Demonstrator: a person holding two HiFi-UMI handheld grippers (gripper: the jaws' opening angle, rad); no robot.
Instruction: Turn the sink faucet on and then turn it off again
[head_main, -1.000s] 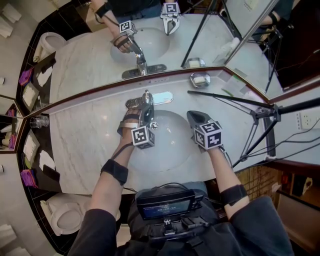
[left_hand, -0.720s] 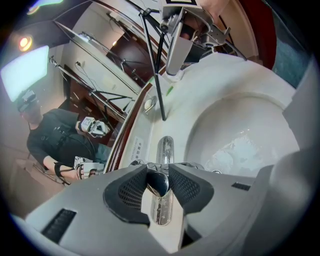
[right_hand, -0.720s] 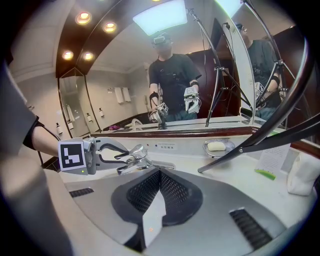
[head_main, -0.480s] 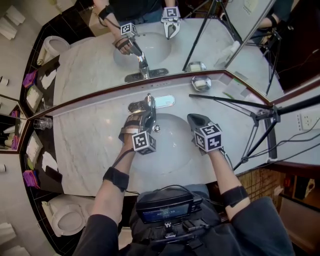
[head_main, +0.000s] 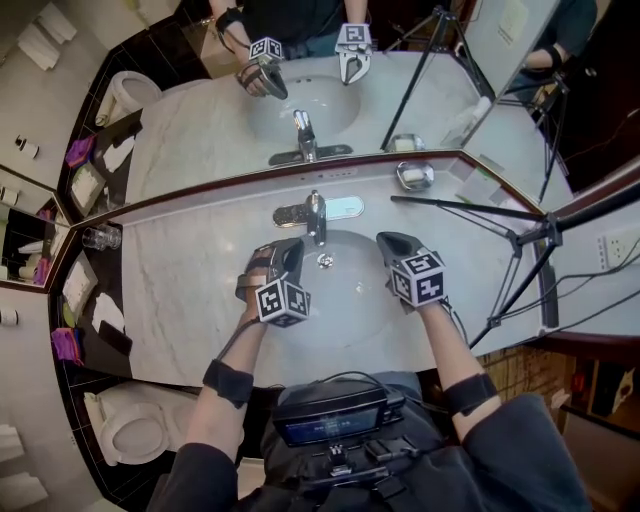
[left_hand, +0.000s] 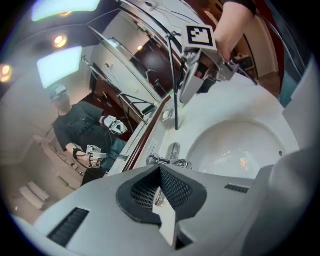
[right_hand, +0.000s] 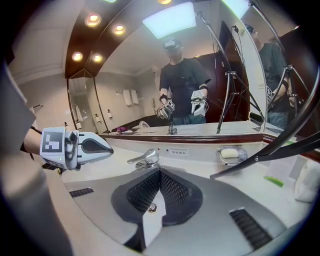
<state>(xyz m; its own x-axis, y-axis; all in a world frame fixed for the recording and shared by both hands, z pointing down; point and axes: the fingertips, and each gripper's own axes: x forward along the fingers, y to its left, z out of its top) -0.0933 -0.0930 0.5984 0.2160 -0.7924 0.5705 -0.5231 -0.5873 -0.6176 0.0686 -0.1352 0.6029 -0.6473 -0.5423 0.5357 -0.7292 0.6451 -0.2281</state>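
Our left gripper (head_main: 285, 258) has its jaws pressed together, having just been closing, with nothing between them. It hangs over the near left side of the white oval ceramic sink basin (head_main: 345, 300), short of the chrome single-lever faucet (head_main: 316, 214) and not touching it. Our right gripper (head_main: 395, 248) is likewise closed and empty, over the basin's right side. The faucet stands at the basin's far rim on the grey-veined white marble counter (head_main: 180, 290). We can make out no stream from the spout, so we cannot tell whether it is off. The risk, as we judge it, is that closed tips give only a narrow contact on rounded polished metal. A nudge could slide off the lever and leave it half-turned and dripping. Reaching wide on the right, we might also catch the black tripod leg (head_main: 470, 207) lying over the counter.
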